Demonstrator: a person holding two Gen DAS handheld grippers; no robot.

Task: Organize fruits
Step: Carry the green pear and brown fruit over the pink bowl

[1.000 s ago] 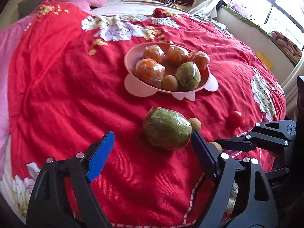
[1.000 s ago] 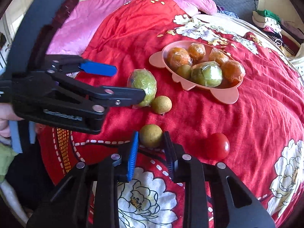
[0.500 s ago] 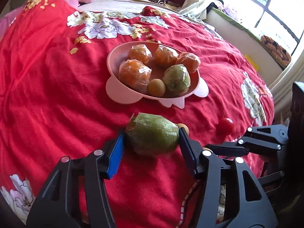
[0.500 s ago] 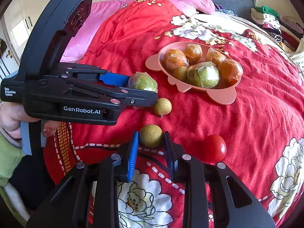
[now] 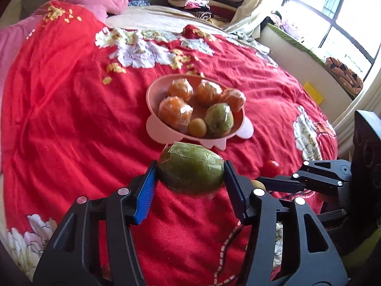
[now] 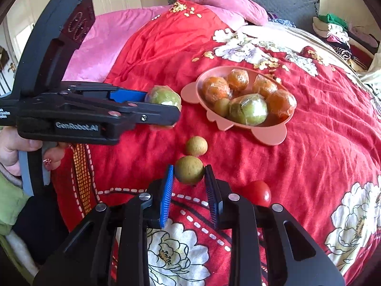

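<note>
My left gripper point(image 5: 190, 174) is shut on a plastic-wrapped green fruit point(image 5: 190, 168) and holds it above the red bedspread, just short of the pink bowl point(image 5: 152, 95). The same fruit point(image 6: 164, 97) shows in the right wrist view, left of the bowl point(image 6: 190, 90). The bowl holds several wrapped oranges, a wrapped green fruit point(image 5: 219, 119) and a small brown fruit point(image 5: 197, 126). My right gripper point(image 6: 189, 174) is shut on a small round brown fruit point(image 6: 189, 169), lifted off the bed. Another small brown fruit point(image 6: 196, 145) and a red tomato point(image 6: 258, 193) lie on the bedspread.
The red flowered bedspread point(image 5: 71, 119) covers a round bed. A pink pillow point(image 5: 95, 0) and folded clothes point(image 5: 200, 0) lie at the far side. A window sill point(image 5: 309, 47) runs along the right. The bed edge is close in front of both grippers.
My left gripper closed on the wrapped green fruit and lifted it toward the bowl. My right gripper, closed around the small brown fruit, raised it off the bed.
</note>
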